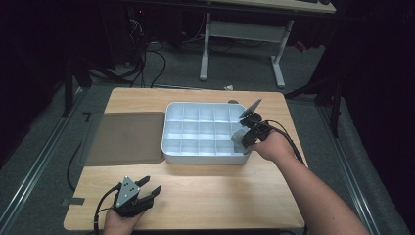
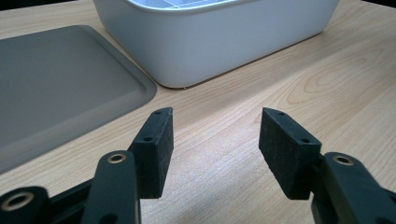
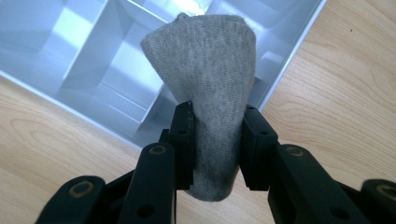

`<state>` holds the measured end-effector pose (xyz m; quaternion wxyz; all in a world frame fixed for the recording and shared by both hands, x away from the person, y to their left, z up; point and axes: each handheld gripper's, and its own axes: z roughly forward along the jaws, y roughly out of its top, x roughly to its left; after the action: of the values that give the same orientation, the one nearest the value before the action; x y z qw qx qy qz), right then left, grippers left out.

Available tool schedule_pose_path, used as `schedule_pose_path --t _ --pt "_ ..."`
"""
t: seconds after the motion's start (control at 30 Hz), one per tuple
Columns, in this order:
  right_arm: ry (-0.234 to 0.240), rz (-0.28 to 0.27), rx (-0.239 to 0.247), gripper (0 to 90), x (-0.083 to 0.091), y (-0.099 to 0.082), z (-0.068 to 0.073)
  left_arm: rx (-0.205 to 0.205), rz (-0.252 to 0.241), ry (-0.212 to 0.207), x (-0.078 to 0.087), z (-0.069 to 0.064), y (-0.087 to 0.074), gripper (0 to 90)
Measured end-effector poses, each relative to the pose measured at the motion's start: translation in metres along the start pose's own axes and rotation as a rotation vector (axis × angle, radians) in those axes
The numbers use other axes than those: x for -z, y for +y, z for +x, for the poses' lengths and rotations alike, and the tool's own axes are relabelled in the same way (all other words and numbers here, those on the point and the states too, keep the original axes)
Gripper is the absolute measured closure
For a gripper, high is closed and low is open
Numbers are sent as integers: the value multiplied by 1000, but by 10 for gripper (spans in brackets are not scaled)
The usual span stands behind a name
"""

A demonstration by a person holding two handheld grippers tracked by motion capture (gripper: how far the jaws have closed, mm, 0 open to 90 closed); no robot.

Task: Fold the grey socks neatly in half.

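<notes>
Holding a rolled-up grey knitted sock (image 3: 205, 93), the right gripper (image 3: 215, 140) pinches it between its two black pads. The sock hangs over the near right corner of the white plastic sorting box with many small square cups (image 1: 169, 147). That box sits in the middle of the light wooden table (image 1: 205, 196), closer to its far edge. This looks like the carrying step: the sock has reached the box but is not yet inside a cup.

Next, the sock likely needs to be lined up over one cup and lowered in before the pads let go. It is soft and fat, so it may catch on the thin walls.

The left gripper (image 2: 215, 140) rests near the table's near left corner with its pads spread apart and nothing between them. A flat grey lid (image 2: 56, 93) lies just left of the box.
</notes>
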<state>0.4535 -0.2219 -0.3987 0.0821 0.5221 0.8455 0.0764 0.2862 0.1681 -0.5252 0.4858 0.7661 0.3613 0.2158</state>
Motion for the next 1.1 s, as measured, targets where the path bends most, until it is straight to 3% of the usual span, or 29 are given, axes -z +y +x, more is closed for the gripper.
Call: schedule_pose_path --t 0.37,0.4,1.1 --pt "-37 53 8 706 -20 5 4 -1 4 2 1 1 0 454" --pt "-37 62 -9 706 -21 6 5 -1 4 2 1 1 0 454" --pt "-63 133 39 724 -43 11 10 3 4 6 1 3 -1 454"
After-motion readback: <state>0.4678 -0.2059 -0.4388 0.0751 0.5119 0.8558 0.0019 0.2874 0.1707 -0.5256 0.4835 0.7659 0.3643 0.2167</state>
